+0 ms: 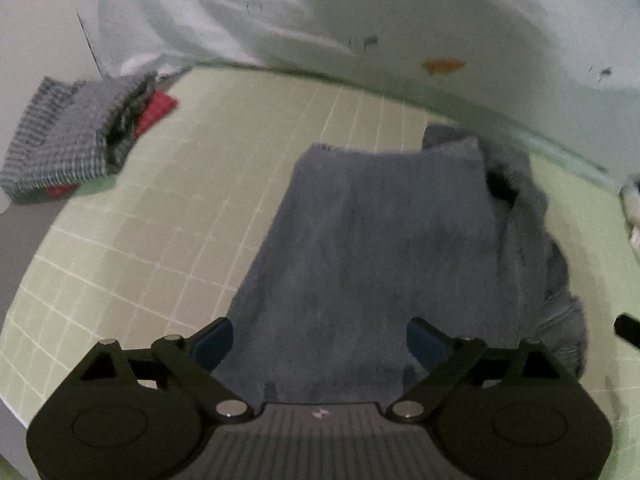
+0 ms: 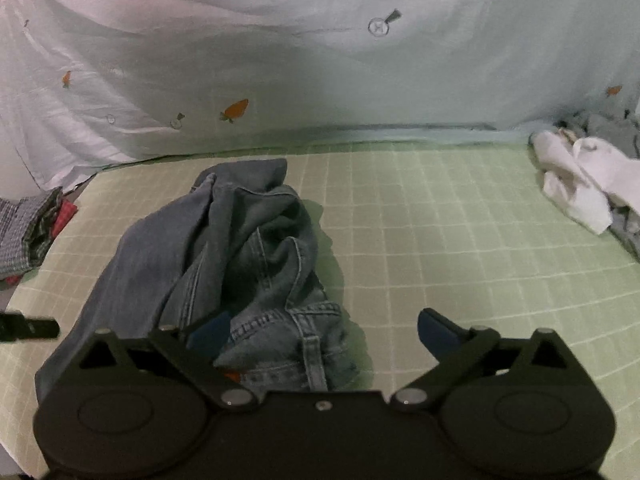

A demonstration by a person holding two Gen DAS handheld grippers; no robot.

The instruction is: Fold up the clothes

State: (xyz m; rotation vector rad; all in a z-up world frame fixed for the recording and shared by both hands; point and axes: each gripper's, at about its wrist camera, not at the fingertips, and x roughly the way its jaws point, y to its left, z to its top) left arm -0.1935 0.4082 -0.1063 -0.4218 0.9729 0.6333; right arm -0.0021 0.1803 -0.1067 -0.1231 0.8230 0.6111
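Observation:
A pair of blue jeans [image 1: 380,240] lies on the green gridded mat [image 1: 160,220]. In the left wrist view one flat leg panel runs away from my left gripper [image 1: 319,342], whose fingers stand wide apart on either side of the cloth without pressing it. The right wrist view shows the jeans [image 2: 248,248] bunched up, waistband and belt loops nearest. My right gripper [image 2: 324,334] is open over that waistband, left finger [image 2: 210,332] above the denim, right finger over bare mat [image 2: 460,240].
A folded stack of checked and red clothes [image 1: 68,140] sits at the mat's far left, also seen in the right wrist view [image 2: 24,224]. White and grey garments [image 2: 580,184] lie piled far right. A pale sheet with carrot prints [image 2: 320,60] hangs behind.

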